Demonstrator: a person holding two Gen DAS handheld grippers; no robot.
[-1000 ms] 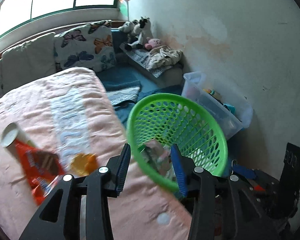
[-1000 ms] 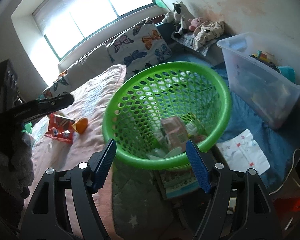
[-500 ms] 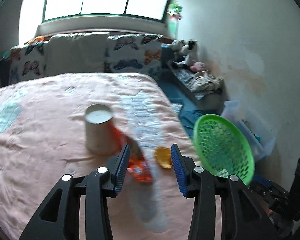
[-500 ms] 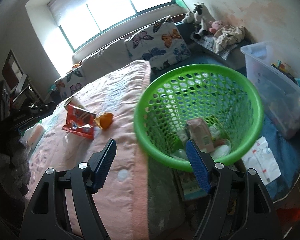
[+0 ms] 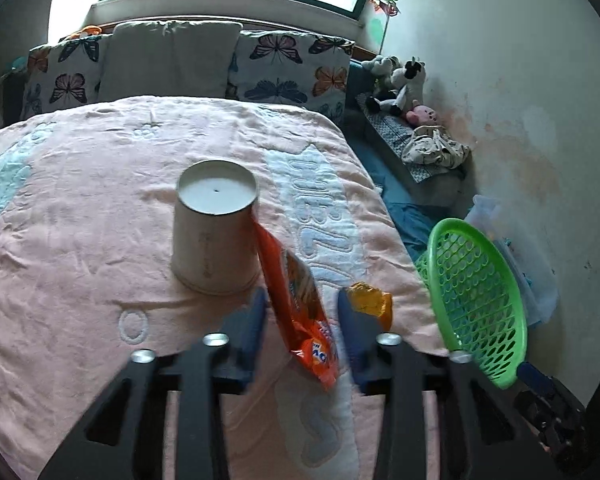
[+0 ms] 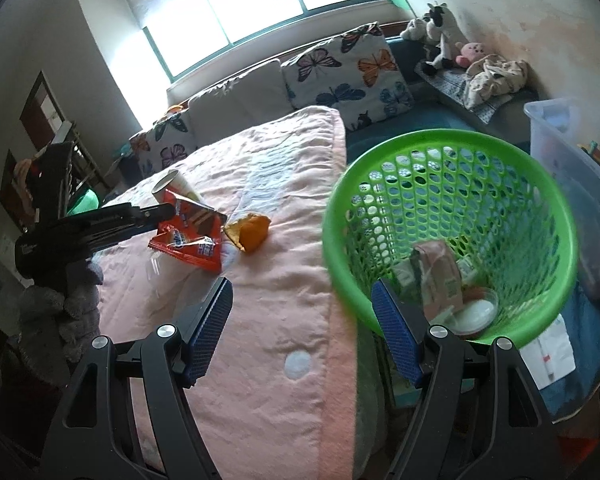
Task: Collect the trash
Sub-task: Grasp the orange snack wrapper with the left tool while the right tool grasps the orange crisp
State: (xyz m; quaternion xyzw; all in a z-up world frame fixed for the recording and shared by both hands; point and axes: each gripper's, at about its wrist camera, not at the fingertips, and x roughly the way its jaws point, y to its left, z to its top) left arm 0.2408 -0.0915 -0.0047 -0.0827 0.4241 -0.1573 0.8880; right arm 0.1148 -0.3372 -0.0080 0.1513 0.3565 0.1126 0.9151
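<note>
An orange snack wrapper (image 5: 300,304) lies on the pink blanket (image 5: 80,208), leaning against an upturned paper cup (image 5: 214,232). My left gripper (image 5: 302,320) is open, with a finger on each side of the wrapper. A crumpled yellow wrapper (image 5: 370,302) lies just right of it. In the right wrist view I see the orange wrapper (image 6: 192,236), the yellow wrapper (image 6: 250,232) and the cup (image 6: 172,188). My right gripper (image 6: 302,320) is open, and the green basket (image 6: 540,216) with trash in it hangs over its right finger (image 6: 394,328).
The green basket (image 5: 476,304) hangs off the bed's right edge. A clear plastic bin (image 6: 572,168) stands on the floor beyond it. Butterfly pillows (image 5: 288,66) line the bed's far end. Stuffed toys (image 5: 400,84) sit on a bench by the wall.
My left gripper has swung left from the basket and come down over the orange wrapper beside the cup. My right gripper and the basket have shifted right relative to the bed.
</note>
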